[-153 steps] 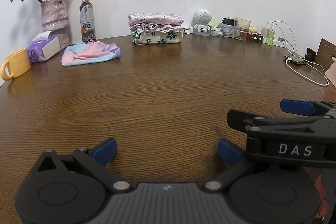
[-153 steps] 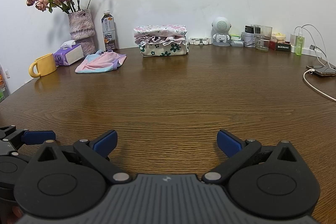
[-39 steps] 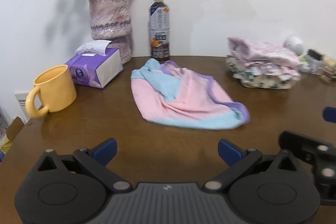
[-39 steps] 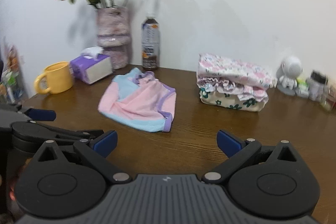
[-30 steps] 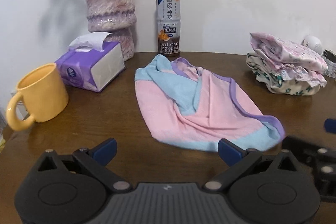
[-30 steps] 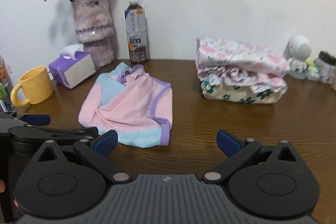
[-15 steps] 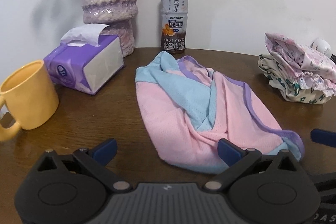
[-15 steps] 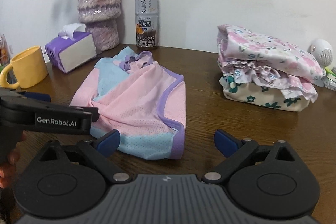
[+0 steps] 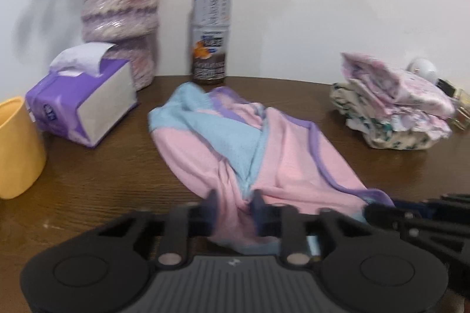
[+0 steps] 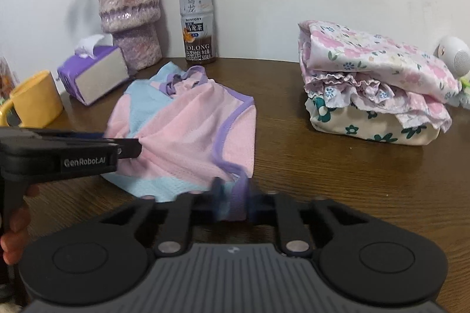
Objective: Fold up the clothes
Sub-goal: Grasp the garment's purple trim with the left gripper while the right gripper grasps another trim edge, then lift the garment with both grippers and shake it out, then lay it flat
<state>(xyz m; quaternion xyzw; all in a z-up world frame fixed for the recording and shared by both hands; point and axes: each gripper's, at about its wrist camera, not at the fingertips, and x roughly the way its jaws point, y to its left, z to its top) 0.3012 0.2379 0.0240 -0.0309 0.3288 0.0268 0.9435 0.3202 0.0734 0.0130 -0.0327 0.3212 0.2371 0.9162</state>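
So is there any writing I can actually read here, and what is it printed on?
"GenRobot.AI": on the side of the left gripper, which pinches the pink garment.
"橘皮乌龙", "SUNTORY", "OLONG" (first letter hidden): on the tea bottle label; the smaller print is too small to read.
Tissue box: a logo, too blurred to read.

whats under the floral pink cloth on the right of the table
Two more folded pieces: a ruffled pink one, then a cream one with green flowers resting on the table. Anything between the layers is covered.
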